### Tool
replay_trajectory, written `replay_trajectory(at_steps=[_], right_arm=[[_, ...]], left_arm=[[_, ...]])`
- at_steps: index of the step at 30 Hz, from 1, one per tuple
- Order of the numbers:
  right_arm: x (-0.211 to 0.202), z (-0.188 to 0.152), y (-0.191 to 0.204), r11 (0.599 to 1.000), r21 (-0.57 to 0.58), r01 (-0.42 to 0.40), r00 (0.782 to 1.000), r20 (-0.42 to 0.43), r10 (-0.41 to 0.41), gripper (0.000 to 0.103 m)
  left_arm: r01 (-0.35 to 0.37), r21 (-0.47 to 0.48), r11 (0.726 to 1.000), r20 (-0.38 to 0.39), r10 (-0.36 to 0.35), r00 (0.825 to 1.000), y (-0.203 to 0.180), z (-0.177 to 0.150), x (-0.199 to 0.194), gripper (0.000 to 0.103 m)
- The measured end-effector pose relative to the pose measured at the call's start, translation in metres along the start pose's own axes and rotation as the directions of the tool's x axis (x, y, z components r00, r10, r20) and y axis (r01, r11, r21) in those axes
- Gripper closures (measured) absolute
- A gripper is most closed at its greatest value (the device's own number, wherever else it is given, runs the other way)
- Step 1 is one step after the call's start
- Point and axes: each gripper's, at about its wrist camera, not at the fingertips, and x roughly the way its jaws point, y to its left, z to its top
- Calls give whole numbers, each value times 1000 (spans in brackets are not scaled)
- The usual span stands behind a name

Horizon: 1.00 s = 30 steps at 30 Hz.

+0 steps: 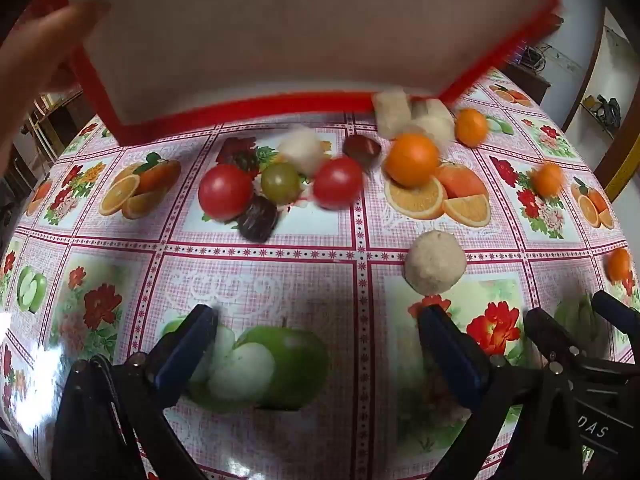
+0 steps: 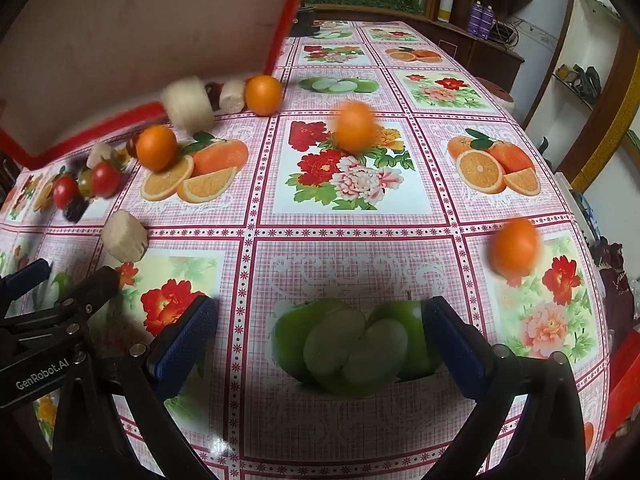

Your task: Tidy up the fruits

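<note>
A hand (image 1: 36, 52) tilts a red-rimmed tray (image 1: 280, 40) over the table, and fruit lies spilled below it. In the left wrist view I see two red tomatoes (image 1: 225, 192) (image 1: 338, 183), a green tomato (image 1: 281, 182), dark fruits (image 1: 258, 218), oranges (image 1: 412, 159) and pale round slices (image 1: 435, 262). Blurred oranges (image 2: 354, 122) (image 2: 514, 246) roll across the cloth in the right wrist view. My left gripper (image 1: 316, 320) is open and empty above the table. My right gripper (image 2: 320, 312) is open and empty beside it, and shows at the right of the left wrist view (image 1: 568, 312).
The table wears a fruit-and-flower printed oilcloth (image 2: 352, 264); the printed apples and oranges are flat pictures. A cabinet with bottles (image 2: 482, 20) stands at the far end and shelves (image 2: 580, 76) at the right. The table's right edge (image 2: 596, 264) is close.
</note>
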Motion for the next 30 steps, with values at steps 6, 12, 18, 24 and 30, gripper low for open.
replay_trajectory(at_steps=[6, 12, 18, 24, 30], right_arm=[[3, 0, -2, 1000, 0, 0, 1000, 3, 0, 0], [1, -1, 0, 1000, 1, -1, 1000, 3, 1, 0], [1, -1, -1, 1000, 0, -1, 1000, 2, 1, 0], [1, -1, -1, 1000, 1, -2, 1000, 4, 2, 0], [1, 0, 0, 1000, 1, -2, 1000, 4, 2, 0]], left_arm=[[0, 0, 1000, -2, 0, 1000, 2, 0, -2, 0], [-1, 1, 1000, -2, 1, 1000, 2, 0, -2, 0], [-1, 2, 1000, -2, 1, 1000, 2, 0, -1, 0], [-1, 2, 1000, -2, 1, 1000, 3, 0, -3, 0], [-1, 2, 1000, -2, 1, 1000, 2, 0, -2, 0]])
